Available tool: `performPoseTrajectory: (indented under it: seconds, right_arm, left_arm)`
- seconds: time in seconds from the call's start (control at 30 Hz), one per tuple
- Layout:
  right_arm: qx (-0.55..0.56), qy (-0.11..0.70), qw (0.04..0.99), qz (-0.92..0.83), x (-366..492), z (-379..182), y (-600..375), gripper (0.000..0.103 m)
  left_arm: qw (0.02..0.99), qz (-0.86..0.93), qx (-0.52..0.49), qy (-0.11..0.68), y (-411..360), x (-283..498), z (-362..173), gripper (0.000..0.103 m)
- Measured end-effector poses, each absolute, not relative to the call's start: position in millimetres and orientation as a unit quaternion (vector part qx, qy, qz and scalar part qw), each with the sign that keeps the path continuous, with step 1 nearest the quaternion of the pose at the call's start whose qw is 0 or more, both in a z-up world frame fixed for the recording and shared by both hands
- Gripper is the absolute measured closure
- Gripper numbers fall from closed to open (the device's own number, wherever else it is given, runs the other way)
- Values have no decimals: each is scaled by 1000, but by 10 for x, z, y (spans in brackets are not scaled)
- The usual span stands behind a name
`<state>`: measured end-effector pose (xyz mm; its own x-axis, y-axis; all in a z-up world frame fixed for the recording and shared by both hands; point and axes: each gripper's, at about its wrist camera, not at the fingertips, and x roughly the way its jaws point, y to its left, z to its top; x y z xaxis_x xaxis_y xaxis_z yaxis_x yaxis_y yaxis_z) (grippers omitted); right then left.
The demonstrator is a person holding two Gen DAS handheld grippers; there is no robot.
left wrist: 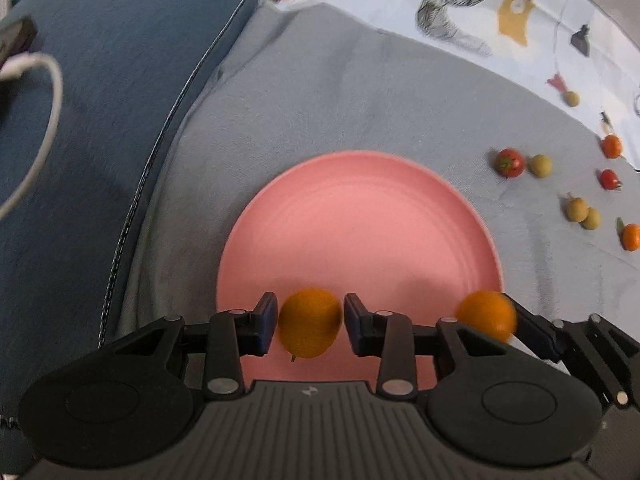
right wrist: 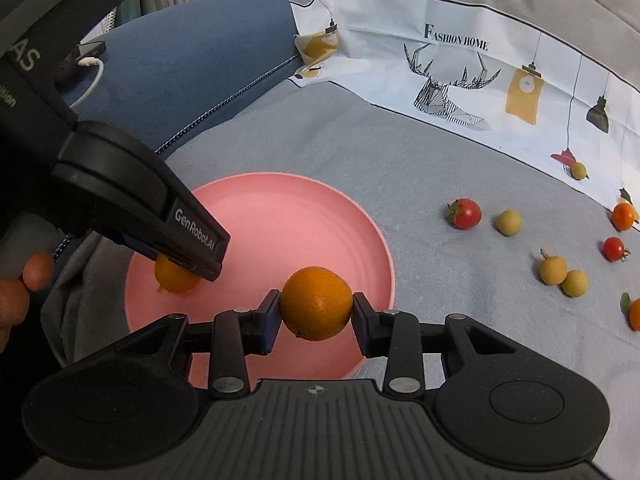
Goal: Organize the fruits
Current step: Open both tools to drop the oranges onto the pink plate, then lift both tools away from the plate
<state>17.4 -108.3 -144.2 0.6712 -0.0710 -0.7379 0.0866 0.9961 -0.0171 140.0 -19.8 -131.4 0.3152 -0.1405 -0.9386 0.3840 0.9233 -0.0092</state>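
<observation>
A pink plate (left wrist: 352, 208) (right wrist: 280, 216) lies on a grey cloth. My left gripper (left wrist: 310, 316) points down over the plate's near edge. A small orange (left wrist: 310, 322) (right wrist: 176, 278) sits between its blue pads, with a thin gap on each side, and seems to rest on the plate. My right gripper (right wrist: 316, 312) is shut on a second orange (right wrist: 316, 303) (left wrist: 486, 314), which it holds just above the plate's near right part. Loose on the cloth to the right lie a red tomato (right wrist: 464, 213) (left wrist: 510, 163), yellow-green fruits (right wrist: 509, 222) and more small oranges (right wrist: 623, 216).
A blue cushion (left wrist: 120, 80) with a zipper seam borders the cloth on the left; a white cable (left wrist: 52, 112) lies on it. A white printed cloth (right wrist: 440, 60) runs along the back. A person's hand (right wrist: 16, 292) shows at the left edge.
</observation>
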Motion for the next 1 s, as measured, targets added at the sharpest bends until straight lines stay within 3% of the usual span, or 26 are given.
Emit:
performPoseTrajectory:
  seconds: [0.03,0.07,0.1,0.17,0.27,0.53,1.0]
  right_arm:
    - [10,398,916,-45,174,-1431,-1089,55]
    - [9,393,918,-46,174,-1408,-1093,43]
    - [7,389,920,-46,167,-1378,-1094,37]
    - [5,381,923,-49,117,-1307,-1107,22]
    - [9,387,921,-49,-33,-1224,-1159,14]
    - [48,402,913,-56,-659,-971,-1029,8]
    - [6,304,949,-88,-1465,-332,-735,3]
  left_arm:
    - [808,-168,110,554,-214,1390,-1279,27]
    - [815,-168,111,543,-232,1373,-1241,4]
    - [827,-166,111,525,-233,1343,-1180,0]
    - [838,-166,114,507,-231,1290,-1097,0]
    - [836,-165,116,510,-182,1201,-1020,0]
    - [845,-143,117,502,172,608,-772,0]
    - [884,-122,101,440,631,-273,-223,0]
